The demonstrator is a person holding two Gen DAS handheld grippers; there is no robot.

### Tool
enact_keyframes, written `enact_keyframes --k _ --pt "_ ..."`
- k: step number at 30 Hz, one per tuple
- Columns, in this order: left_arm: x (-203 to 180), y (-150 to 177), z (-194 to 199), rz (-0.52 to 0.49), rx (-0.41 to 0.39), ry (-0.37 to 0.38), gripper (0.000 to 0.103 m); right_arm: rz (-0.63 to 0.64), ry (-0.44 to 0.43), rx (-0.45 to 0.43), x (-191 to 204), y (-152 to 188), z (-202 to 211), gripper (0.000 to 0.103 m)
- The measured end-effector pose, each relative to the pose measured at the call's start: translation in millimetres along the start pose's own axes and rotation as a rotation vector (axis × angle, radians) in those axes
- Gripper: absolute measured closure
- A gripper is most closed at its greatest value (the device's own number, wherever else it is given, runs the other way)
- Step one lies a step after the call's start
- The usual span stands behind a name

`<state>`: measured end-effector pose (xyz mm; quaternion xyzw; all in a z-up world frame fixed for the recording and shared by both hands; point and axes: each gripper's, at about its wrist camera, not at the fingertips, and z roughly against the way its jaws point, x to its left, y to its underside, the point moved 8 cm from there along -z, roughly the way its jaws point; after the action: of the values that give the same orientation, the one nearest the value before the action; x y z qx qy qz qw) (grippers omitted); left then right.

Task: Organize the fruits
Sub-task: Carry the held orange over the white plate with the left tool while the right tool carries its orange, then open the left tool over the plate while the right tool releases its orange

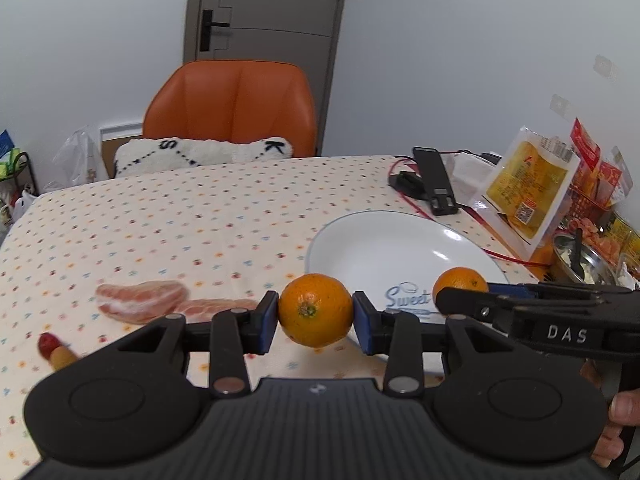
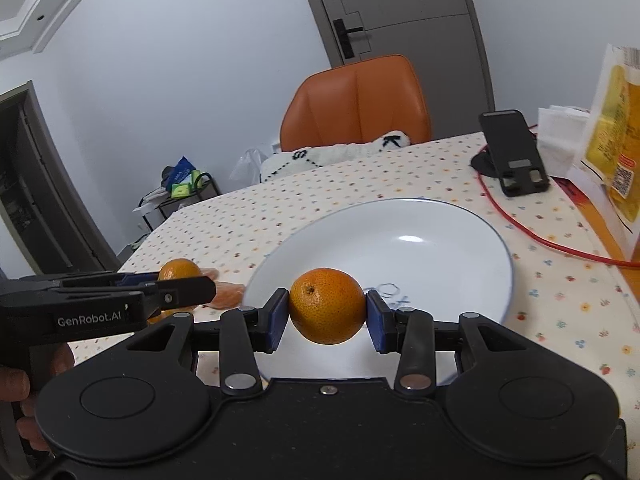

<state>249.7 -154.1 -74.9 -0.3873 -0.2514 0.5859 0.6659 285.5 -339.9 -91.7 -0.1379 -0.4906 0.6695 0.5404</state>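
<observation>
My left gripper is shut on an orange, held above the tablecloth just left of the white plate. My right gripper is shut on a second orange over the near part of the plate. In the left wrist view that second orange shows beside the right gripper's black body. The first orange appears at the left in the right wrist view. Peeled pomelo pieces lie on the cloth to the left, with a red-tipped fruit nearer.
A black phone stand and red cable lie behind the plate. Yellow snack bags and a metal bowl crowd the right edge. An orange chair with a cushion stands at the far side.
</observation>
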Motion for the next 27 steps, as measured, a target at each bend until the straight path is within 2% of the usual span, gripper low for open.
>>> enact_keyframes --k 14,16,27 --pt "-36 1 -36 -0.046 0.045 0.048 0.065 -0.035 0.017 0.018 -27 7 -5 0.062" --pt "-38 2 -41 -0.047 0.053 0.051 0.065 -0.035 0.02 0.018 -28 8 -5 0.059" --pt "-40 5 -47 -0.037 0.073 0.053 0.065 -0.038 0.039 -0.012 -31 5 4 0.059"
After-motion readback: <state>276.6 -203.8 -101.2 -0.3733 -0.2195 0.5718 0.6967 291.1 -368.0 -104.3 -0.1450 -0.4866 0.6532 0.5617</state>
